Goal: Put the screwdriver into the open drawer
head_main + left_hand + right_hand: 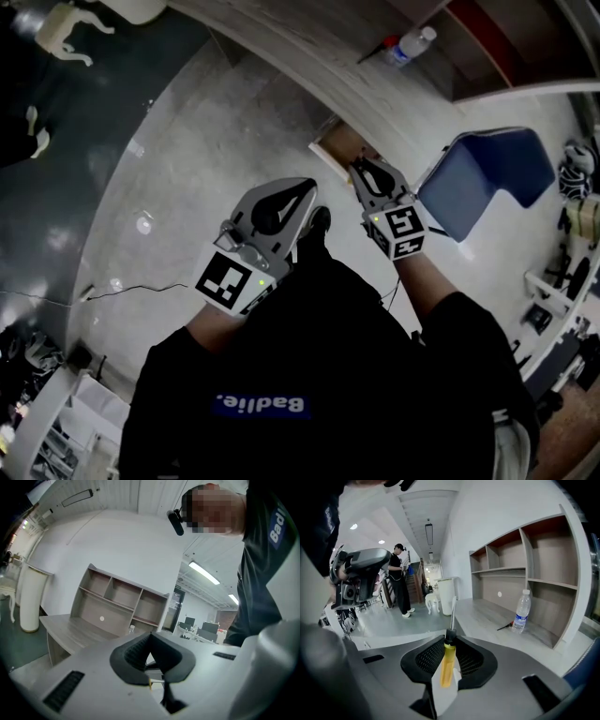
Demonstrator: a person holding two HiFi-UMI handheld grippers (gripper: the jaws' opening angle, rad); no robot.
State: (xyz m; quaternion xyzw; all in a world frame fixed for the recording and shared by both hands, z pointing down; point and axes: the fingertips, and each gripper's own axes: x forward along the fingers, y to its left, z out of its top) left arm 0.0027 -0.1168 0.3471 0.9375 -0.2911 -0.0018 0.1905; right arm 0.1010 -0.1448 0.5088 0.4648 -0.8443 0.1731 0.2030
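A screwdriver (448, 663) with a yellow handle and a steel shaft is clamped between the pads of my right gripper (450, 644), its shaft pointing forward past the fingertips. From the head view, my right gripper (361, 169) reaches toward a tan open drawer (335, 142) under the edge of the grey desk (309, 47); the screwdriver is hidden there. To its left my left gripper (307, 192) hangs over the floor, shut with nothing in it. In the left gripper view the left gripper (150, 638) has its tips touching.
A water bottle (521, 611) and a small dark tool (504, 626) lie on the desk below the shelf unit (525, 569). A blue chair (487, 173) stands right of the drawer. A person (399, 581) stands farther back, beside a white bin (446, 595).
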